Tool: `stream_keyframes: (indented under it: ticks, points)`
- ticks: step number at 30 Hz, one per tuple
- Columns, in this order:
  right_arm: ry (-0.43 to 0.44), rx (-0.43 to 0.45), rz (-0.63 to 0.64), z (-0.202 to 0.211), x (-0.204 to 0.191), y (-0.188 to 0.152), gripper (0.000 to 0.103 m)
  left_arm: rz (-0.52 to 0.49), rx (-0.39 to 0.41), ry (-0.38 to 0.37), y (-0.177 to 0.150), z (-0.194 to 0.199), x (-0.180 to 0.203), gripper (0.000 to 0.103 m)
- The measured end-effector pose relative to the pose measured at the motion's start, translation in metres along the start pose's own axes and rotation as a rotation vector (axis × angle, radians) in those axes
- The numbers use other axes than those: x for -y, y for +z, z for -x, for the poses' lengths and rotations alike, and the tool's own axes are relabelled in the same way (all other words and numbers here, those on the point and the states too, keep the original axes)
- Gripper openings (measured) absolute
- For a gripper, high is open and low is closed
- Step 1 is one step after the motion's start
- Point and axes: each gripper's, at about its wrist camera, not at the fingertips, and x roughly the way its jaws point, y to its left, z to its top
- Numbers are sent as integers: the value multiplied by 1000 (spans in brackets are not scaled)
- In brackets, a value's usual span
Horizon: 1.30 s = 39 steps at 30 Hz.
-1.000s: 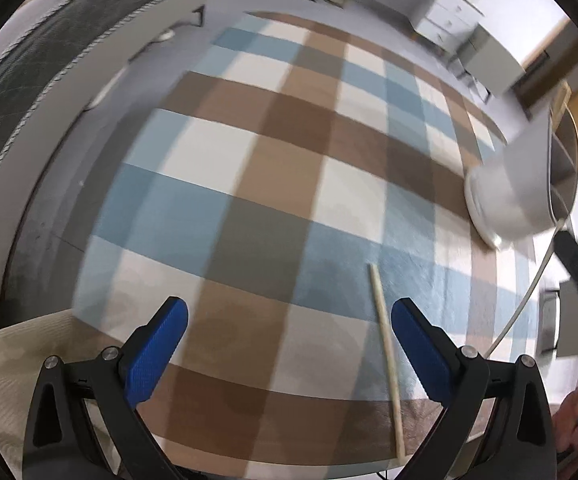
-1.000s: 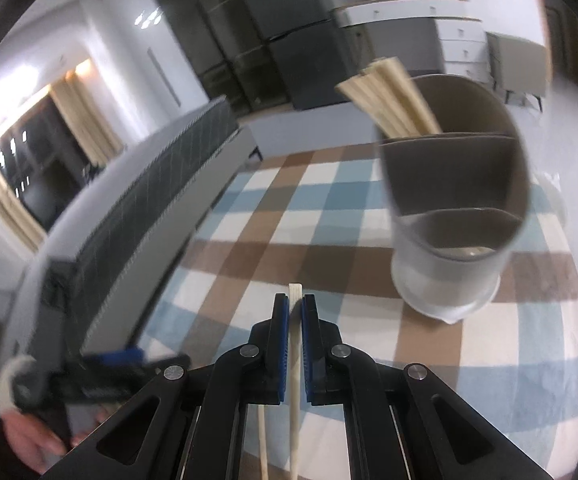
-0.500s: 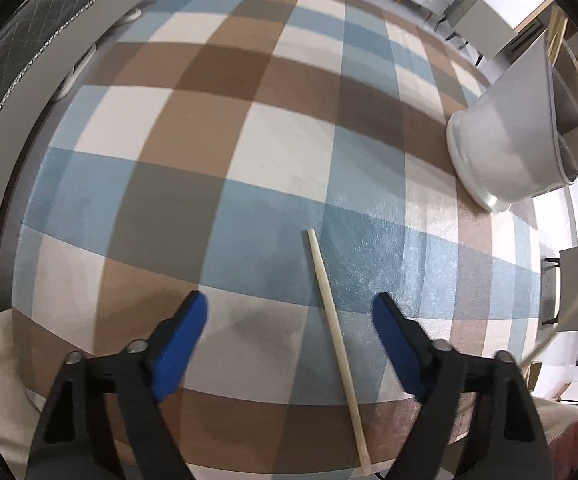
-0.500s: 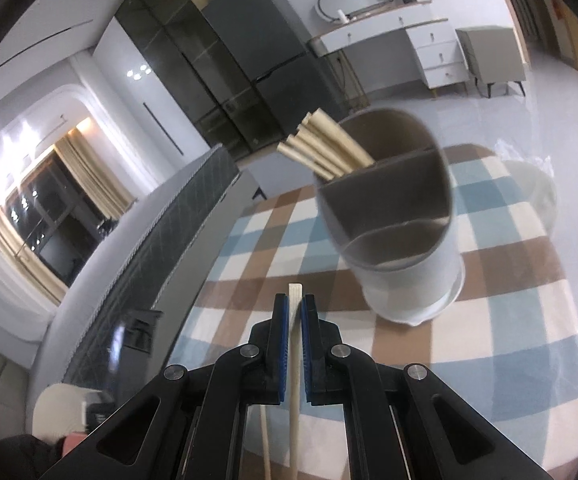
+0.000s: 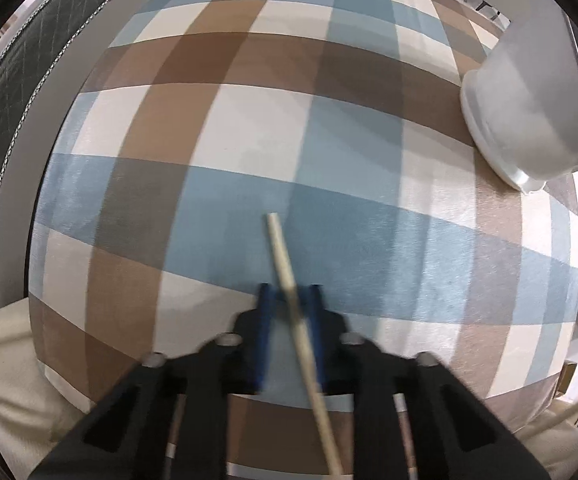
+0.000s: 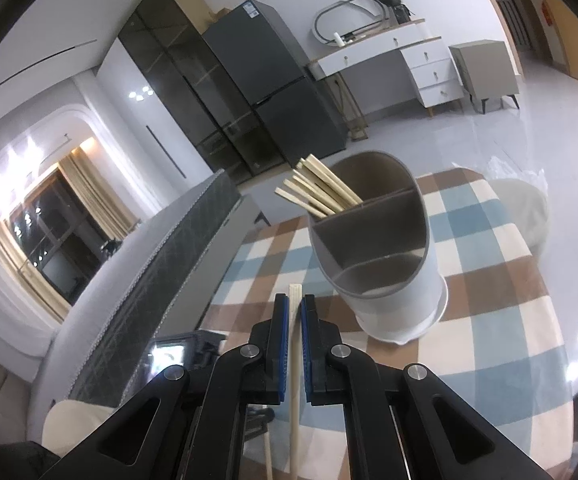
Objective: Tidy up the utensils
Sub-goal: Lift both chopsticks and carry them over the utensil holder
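A bunch of pale wooden chopsticks (image 6: 321, 194) already stands in the back part of the round grey divided holder (image 6: 385, 280) on the checked bench (image 5: 249, 128). The right claw (image 6: 295, 308) grips one thin wooden chopstick (image 6: 295, 344). The left claw (image 5: 291, 300), wide open a moment ago, has just closed on the last pale chopstick (image 5: 285, 264) lying there.

Domestic living space: a tall grey refrigerator (image 6: 285, 92) beside dark glass-fronted cabinets (image 6: 177, 92), a white dressing table with drawers (image 6: 401, 64), curtained windows (image 6: 77, 200), and a desk under a checked cloth (image 5: 273, 128).
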Motion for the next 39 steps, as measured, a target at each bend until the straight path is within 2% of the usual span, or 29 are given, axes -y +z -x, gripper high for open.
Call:
stream_keyframes:
  ticks: [4,13,18,23,39]
  points:
    - [-1,18,21,6,-1,2,5,36,27,-38,2,0,6,1]
    - [-54,17,4,10,9,-3,5,2,307,-189,-26,60,-2,1]
    - [-74,13,38,10,1,-8,5,-63,402,-248,-42,90,-9,1]
    - [-97,14,97,12,-12,-17,5,-97,427,-290,-39,98,-15,1]
    - [-169,14,145,24,-31,-39,5,-161,466,-403,-42,126,-31,0]
